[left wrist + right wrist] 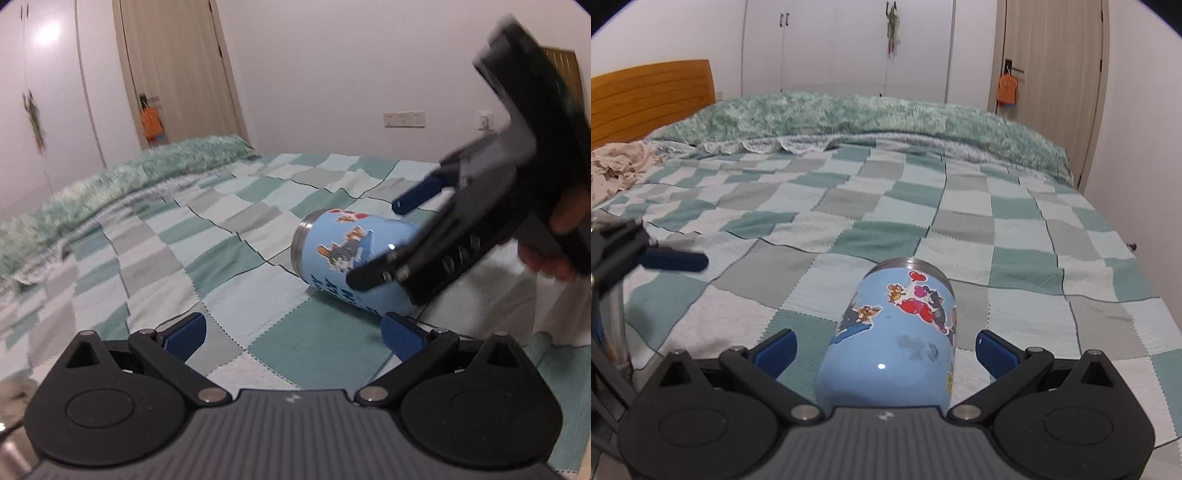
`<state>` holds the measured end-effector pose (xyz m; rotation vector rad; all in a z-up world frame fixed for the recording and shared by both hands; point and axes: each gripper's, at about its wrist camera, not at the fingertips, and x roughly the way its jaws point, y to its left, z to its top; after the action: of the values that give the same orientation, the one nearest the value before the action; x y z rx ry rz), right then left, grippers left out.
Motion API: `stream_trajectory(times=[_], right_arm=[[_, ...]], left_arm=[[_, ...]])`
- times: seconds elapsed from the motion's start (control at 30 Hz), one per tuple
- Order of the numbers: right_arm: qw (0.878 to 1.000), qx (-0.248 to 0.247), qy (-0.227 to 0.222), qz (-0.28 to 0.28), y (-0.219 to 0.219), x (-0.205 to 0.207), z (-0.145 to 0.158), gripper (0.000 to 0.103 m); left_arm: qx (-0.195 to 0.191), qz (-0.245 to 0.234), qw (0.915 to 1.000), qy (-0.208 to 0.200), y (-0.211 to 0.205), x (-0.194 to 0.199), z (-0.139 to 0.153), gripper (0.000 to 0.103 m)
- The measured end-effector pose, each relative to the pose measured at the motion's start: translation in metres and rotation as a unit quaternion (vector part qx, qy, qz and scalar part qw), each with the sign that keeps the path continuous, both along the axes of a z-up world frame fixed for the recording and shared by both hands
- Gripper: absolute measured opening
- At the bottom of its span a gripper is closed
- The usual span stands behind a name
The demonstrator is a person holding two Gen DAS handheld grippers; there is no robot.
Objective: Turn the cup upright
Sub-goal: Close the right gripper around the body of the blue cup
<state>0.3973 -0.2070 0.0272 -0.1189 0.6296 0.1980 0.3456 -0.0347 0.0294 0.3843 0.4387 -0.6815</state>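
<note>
The cup lies on its side on the bed, metal rim facing far. Our right tongs straddle it wide open, ready to clamp; left tongs wait open, empty.

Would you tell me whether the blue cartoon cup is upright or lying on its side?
On its side: the cup lies along the checked blanket, its steel rim facing sideways.

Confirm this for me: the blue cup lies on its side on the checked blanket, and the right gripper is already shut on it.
Not quite. The cup does lie on its side on the blanket, but the right gripper is open: in the right wrist view its fingers stand apart on either side of the cup, not touching it.
</note>
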Motion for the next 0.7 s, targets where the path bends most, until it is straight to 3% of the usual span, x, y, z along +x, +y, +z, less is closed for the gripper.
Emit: stream_trajectory(times=[0.13, 0.33, 0.4, 0.43, 0.47, 0.7], right_arm=[[0.999, 0.007, 0.030, -0.017, 0.000, 0.016, -0.011, 0.103], [0.997, 0.012, 0.067, -0.033, 0.001, 0.036, -0.024, 0.103], [0.996, 0.022, 0.078, -0.040, -0.001, 0.042, -0.027, 0.096], [0.995, 0.035, 0.084, -0.043, -0.003, 0.043, -0.029, 0.086], [0.994, 0.050, 0.089, -0.047, -0.006, 0.044, -0.030, 0.085], [0.992, 0.091, 0.075, -0.054, -0.018, 0.031, -0.029, 0.085]], left_arm=[[0.026, -0.015, 0.9995, -0.008, 0.005, 0.017, 0.003, 0.103], [0.050, -0.050, 0.9961, 0.053, 0.000, 0.039, -0.004, 0.103], [0.067, -0.046, 0.9957, 0.044, -0.004, 0.042, -0.009, 0.103], [0.072, -0.040, 0.9956, 0.044, -0.005, 0.045, -0.012, 0.103], [0.073, -0.037, 0.9954, 0.050, -0.005, 0.049, -0.015, 0.103], [0.079, -0.042, 0.9950, 0.045, -0.010, 0.047, -0.017, 0.103]])
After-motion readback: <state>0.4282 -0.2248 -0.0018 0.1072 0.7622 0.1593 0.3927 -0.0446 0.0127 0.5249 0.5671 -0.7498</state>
